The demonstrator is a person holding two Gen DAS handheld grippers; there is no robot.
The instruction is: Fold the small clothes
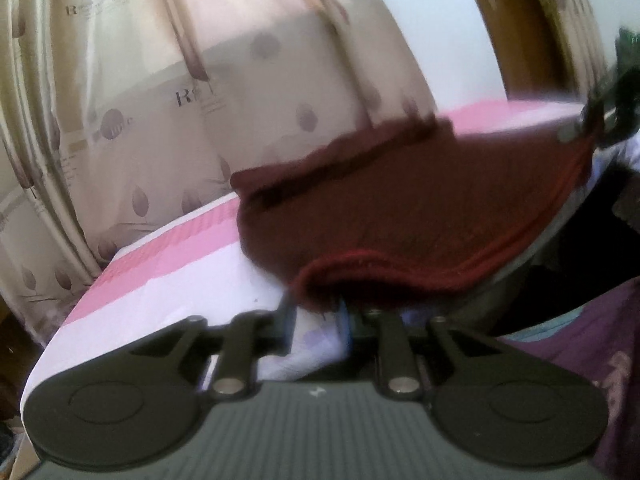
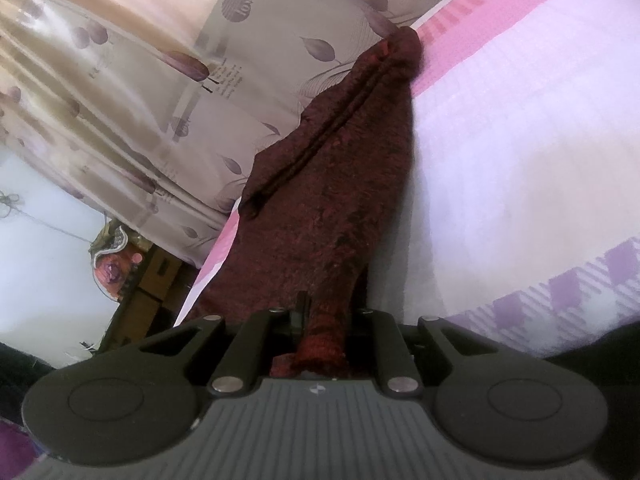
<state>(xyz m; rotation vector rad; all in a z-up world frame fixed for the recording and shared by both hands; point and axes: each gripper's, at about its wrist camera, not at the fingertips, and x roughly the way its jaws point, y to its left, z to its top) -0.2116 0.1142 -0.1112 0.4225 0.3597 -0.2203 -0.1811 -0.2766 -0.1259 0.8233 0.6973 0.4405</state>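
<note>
**Dark red knitted garment, held at two ends**

Garment [image 2: 324, 208]: stretched above the bed [image 2: 520, 140], along its pink-striped edge by the curtain [image 2: 140, 92]. Right gripper [image 2: 325, 336]: narrow, clamped on one bunched end. Left gripper [image 1: 316, 312]: narrow, pinching the folded hem [image 1: 352, 276]

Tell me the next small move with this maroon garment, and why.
Probably carry the left tongs across to the right tongs, folding the maroon garment in half: both already pinch an edge, and it hangs stretched between them above the pink-and-white bed sheet.
</note>
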